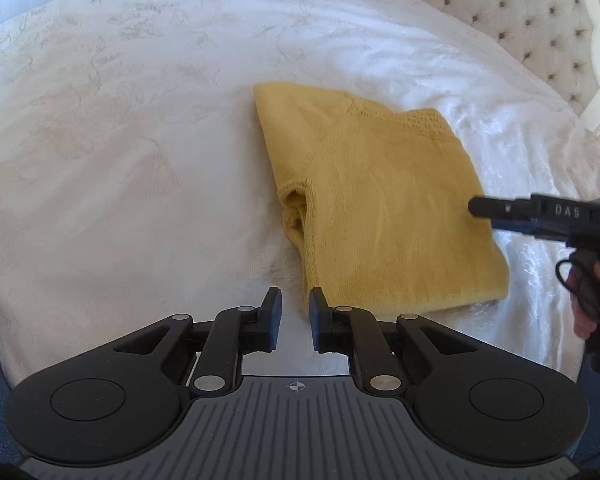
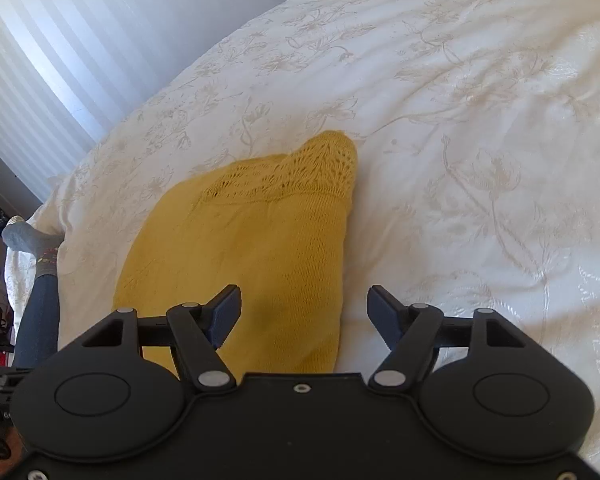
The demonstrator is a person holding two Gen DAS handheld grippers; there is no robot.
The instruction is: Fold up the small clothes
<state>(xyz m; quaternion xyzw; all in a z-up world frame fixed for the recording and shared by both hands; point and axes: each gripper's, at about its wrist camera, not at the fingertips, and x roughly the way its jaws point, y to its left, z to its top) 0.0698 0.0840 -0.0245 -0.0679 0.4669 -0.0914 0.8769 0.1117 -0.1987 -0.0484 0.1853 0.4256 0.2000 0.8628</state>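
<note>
The yellow knit top (image 2: 260, 248) on the bed (image 1: 100, 140) is soft, light, floppy; I grip at a folded edge. Left jaws almost clenched w/ nothing between, right jaws released.

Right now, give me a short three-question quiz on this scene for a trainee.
1. True or false: the yellow knit lies folded on the bed.
2. Which gripper has its jaws wider apart? A) left gripper B) right gripper
3. Fill in: the lacy openwork band of the knit is at its ____ end in the right wrist view, near or far.

Key
1. True. It lies as a compact folded shape on the white floral cover.
2. B. The right gripper is open above the knit's near edge and holds nothing; the left one's jaws are close together and empty.
3. Far.
</note>
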